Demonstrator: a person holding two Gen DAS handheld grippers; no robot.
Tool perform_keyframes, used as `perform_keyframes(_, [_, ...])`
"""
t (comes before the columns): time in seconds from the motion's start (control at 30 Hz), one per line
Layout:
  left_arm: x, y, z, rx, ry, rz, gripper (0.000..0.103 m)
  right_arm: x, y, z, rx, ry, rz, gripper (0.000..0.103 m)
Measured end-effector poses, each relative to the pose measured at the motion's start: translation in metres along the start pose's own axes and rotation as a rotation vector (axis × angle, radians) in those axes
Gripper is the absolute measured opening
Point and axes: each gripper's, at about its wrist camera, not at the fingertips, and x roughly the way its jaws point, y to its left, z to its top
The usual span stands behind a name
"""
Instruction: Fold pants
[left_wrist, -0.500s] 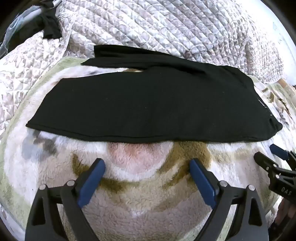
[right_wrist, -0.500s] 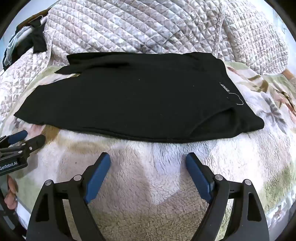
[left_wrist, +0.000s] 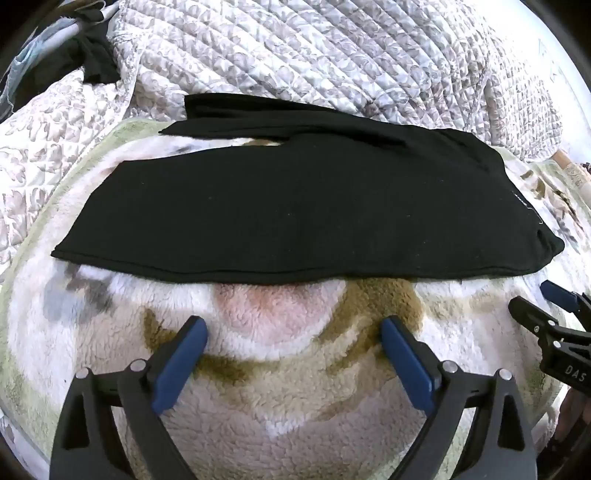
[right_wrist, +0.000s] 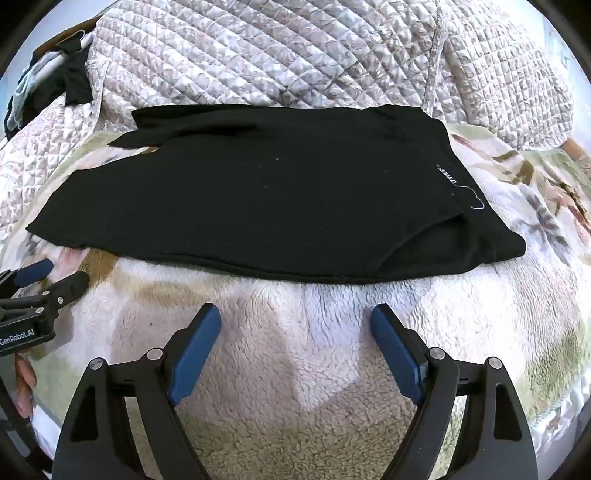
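Observation:
Black pants lie flat across a fluffy blanket, folded lengthwise, waistband with a white label at the right, leg ends at the left. They show the same way in the right wrist view. My left gripper is open and empty, just in front of the pants' near edge. My right gripper is open and empty, also in front of the near edge. Each gripper shows at the edge of the other's view: right one, left one.
A quilted floral bedspread is heaped behind the pants. A dark garment and other clothes lie at the far left. The fluffy blanket covers the bed in front.
Both grippers have shifted very slightly; the pants lie as before.

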Motion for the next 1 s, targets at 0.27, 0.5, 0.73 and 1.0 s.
perform_keyframes(0.27, [0.0008,0.0001,-0.0001,-0.001,0.001,0.000,0.097,-0.0023,-0.0009,-0.0005,-0.001,-0.005,-0.009,0.084])
perform_keyframes(0.5, [0.0008,0.0000,-0.0001,0.000,0.000,0.001,0.097,-0.0005,-0.0036,0.0014,-0.003,-0.007,-0.011,0.084])
perform_keyframes(0.73, [0.0009,0.0004,-0.0003,-0.001,0.000,0.001,0.097,-0.0006,-0.0030,0.0014,-0.004,-0.009,-0.013,0.084])
perform_keyframes(1.0, [0.0010,0.0000,-0.0005,0.000,-0.001,0.001,0.097,-0.0007,-0.0027,0.0015,-0.003,-0.010,-0.015,0.084])
